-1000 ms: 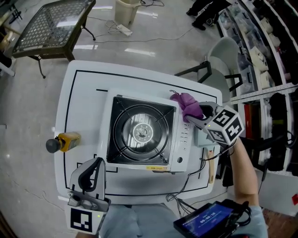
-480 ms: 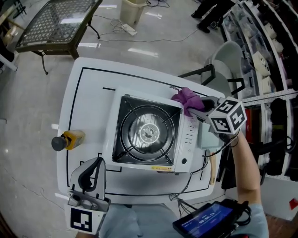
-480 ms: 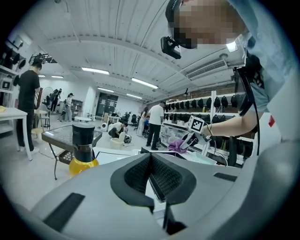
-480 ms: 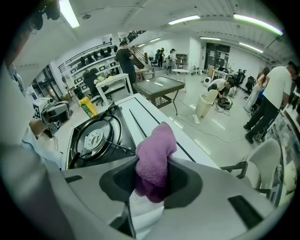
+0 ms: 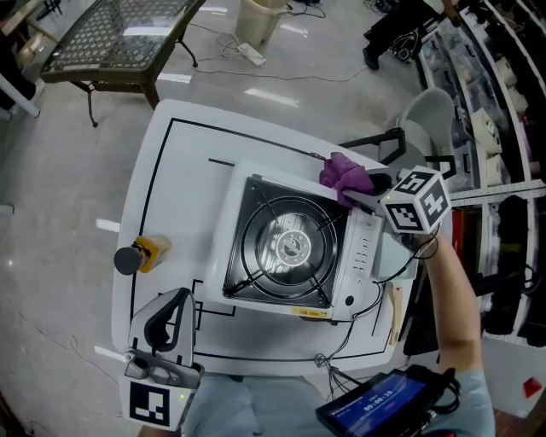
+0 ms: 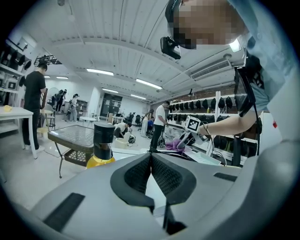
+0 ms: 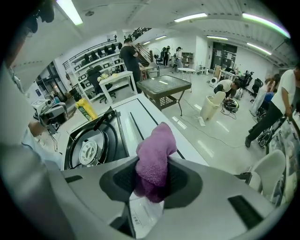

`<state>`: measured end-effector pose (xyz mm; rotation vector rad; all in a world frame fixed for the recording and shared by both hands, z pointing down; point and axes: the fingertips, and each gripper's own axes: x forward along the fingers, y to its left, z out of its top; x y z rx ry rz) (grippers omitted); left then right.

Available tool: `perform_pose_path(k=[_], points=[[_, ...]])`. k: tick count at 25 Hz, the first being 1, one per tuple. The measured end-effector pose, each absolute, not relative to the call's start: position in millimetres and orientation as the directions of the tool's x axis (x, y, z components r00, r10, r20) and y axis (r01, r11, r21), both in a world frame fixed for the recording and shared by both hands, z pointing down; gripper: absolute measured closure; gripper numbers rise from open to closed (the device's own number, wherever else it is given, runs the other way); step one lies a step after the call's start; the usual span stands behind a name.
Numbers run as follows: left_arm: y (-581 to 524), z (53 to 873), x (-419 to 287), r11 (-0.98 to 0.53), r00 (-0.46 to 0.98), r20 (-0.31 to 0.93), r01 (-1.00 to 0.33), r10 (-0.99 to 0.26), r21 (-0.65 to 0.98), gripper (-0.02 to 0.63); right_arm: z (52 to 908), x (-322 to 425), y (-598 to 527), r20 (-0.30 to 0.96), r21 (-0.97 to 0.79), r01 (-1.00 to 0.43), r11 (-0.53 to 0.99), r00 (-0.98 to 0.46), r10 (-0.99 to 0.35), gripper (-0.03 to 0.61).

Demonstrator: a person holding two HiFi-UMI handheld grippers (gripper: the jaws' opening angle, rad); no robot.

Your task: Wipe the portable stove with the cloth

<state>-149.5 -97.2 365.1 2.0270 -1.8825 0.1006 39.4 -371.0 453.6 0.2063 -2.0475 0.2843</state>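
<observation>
Cloth (image 7: 152,164): where is it? asks the first observer.

— Clamped between the jaws of the right gripper (image 5: 358,189), answers the second. The purple terry wad bulges out above the pads and hangs at the 1 o'clock corner of the portable stove (image 5: 290,247). Whether it touches the casing cannot be told.

— And the other tool?

— The left gripper (image 6: 151,161) has its jaws together with nothing between them. In the head view it is at 7 o'clock off the stove, by the near table edge, well apart from the stove.

— What surrounds the stove?

— It stands on a white table (image 5: 171,162) marked with black lines, its round burner and pan supports bare. A yellow bottle (image 5: 141,254) with a dark cap stands at the stove's 9 o'clock. Beyond the table, a glass-topped side table (image 5: 119,38) is at 11 o'clock and a pale bin (image 5: 260,19) at 12 o'clock.
</observation>
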Motion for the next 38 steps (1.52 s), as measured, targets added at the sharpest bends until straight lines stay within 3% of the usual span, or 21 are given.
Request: perform_pose_path(k=[20, 26, 35, 38], points=[[-74, 379, -198, 0.054, 0.027, 0.317, -0.969, -0.948, 0.243, 0.595, 460, -48, -367, 0.898, -0.099, -0.149, 0.984, -0.439, 0.024, 0.425], [-76, 367, -215, 0.071, -0.013, 0.250, -0.972, -0.968, 0.224, 0.595, 462, -70, -364, 0.902, -0.095, -0.120, 0.988, -0.430, 0.035, 0.425], [-50, 385, -237, 0.127, -0.048, 0.304, -0.961, -0.951, 0.247, 0.595, 465, -110, -357, 0.909, -0.093, -0.081, 0.992, -0.413, 0.051, 0.425], [-52, 376, -250, 0.133, -0.070, 0.262, -0.963, -0.963, 0.232, 0.595, 464, -124, -354, 0.909, -0.091, -0.070, 0.993, -0.413, 0.054, 0.425]])
